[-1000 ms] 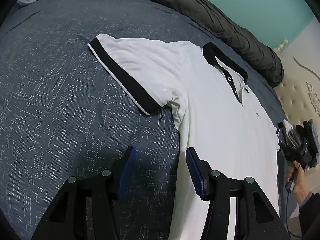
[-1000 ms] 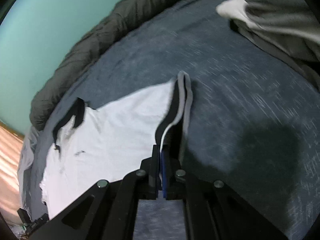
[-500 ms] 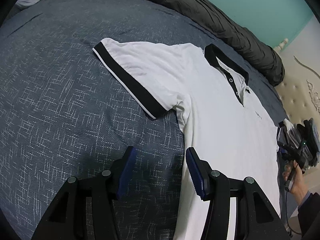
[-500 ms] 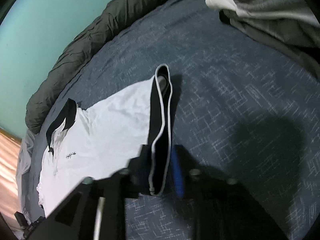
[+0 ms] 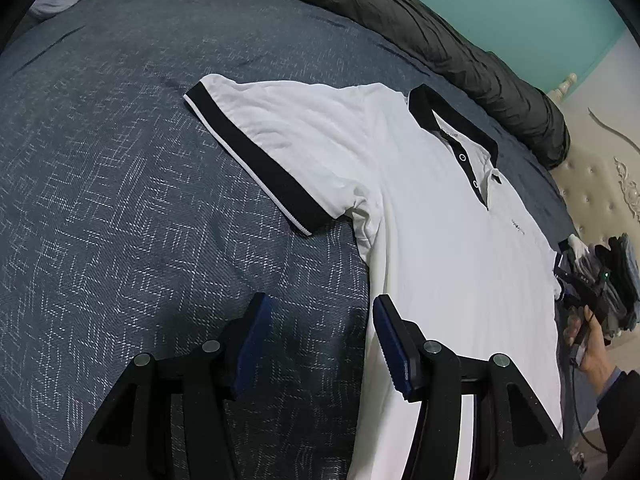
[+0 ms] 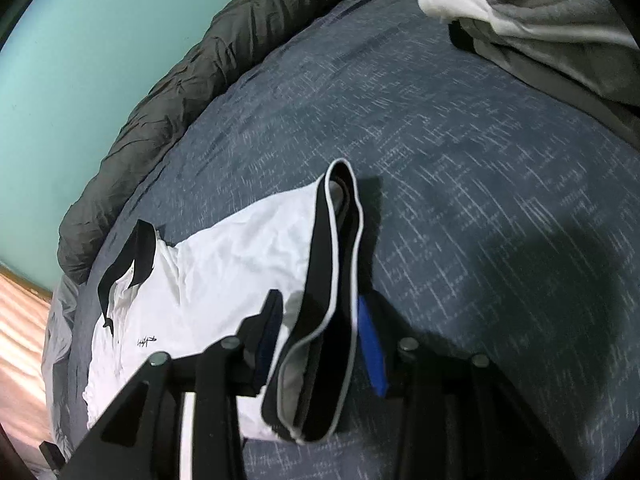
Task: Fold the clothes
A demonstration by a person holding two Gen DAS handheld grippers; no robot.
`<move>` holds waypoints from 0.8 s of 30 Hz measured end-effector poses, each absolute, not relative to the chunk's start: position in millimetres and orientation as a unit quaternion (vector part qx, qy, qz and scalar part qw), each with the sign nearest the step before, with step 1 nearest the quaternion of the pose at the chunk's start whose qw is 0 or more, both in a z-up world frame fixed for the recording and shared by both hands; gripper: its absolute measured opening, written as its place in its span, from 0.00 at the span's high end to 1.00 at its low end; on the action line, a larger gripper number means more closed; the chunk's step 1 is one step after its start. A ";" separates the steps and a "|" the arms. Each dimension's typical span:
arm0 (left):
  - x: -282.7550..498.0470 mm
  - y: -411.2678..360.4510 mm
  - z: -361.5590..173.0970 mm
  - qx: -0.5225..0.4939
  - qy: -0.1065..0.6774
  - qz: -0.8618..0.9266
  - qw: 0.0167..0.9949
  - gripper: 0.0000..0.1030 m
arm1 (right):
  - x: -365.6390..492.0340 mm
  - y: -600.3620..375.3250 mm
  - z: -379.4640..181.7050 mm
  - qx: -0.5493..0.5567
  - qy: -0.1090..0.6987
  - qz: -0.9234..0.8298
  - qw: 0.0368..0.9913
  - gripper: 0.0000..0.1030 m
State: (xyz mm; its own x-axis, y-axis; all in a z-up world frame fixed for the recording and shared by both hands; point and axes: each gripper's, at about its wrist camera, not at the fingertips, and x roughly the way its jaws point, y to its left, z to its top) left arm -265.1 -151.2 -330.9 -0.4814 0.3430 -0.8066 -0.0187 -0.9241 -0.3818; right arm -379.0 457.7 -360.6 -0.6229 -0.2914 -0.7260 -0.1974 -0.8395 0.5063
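A white polo shirt (image 5: pixel 440 232) with black collar and black sleeve cuffs lies face up on the blue-grey bedspread (image 5: pixel 120 200). My left gripper (image 5: pixel 320 336) is open and empty, low over the bedspread at the shirt's side edge, below its near sleeve (image 5: pixel 272 148). In the right wrist view the shirt (image 6: pixel 224 264) shows with its other sleeve cuff (image 6: pixel 328 292) standing up between my fingers. My right gripper (image 6: pixel 320 340) is open, its blue pads on either side of that cuff without pinching it.
A dark rolled duvet (image 5: pixel 420 36) lies along the far edge by the teal wall. A pile of grey and white clothes (image 6: pixel 540 12) sits on the bed beyond the right gripper. A padded headboard (image 5: pixel 592 184) stands at the right.
My right gripper has opened and let go of the sleeve cuff, which now stands loose between the fingers. My left gripper has drifted slightly left along the shirt's side edge.
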 end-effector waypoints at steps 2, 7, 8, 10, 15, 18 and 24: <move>-265.6 -151.0 -331.1 -0.498 -0.160 0.845 0.106 0.44 | -381.8 457.8 -360.1 0.435 -0.274 -0.857 0.030 0.94; -265.4 -151.9 -332.4 -0.499 -0.161 0.845 0.106 0.44 | -381.1 461.7 -345.1 0.408 -0.252 -0.877 0.036 0.98; -265.2 -151.9 -332.6 -0.499 -0.161 0.845 0.106 0.44 | -380.8 464.4 -342.8 0.403 -0.252 -0.879 0.032 0.98; -264.8 -151.6 -332.4 -0.500 -0.161 0.844 0.106 0.44 | -381.1 469.2 -339.3 0.395 -0.251 -0.883 0.024 0.98; -263.6 -152.0 -330.3 -0.501 -0.159 0.844 0.107 0.44 | -389.0 471.7 -346.3 0.415 -0.236 -0.879 0.002 0.98; -262.9 -153.4 -329.1 -0.501 -0.156 0.844 0.106 0.44 | -393.8 471.8 -356.1 0.433 -0.234 -0.870 -0.008 0.98; -261.7 -158.2 -327.6 -0.501 -0.158 0.845 0.105 0.44 | -399.5 462.9 -341.9 0.444 -0.197 -0.874 -0.011 0.91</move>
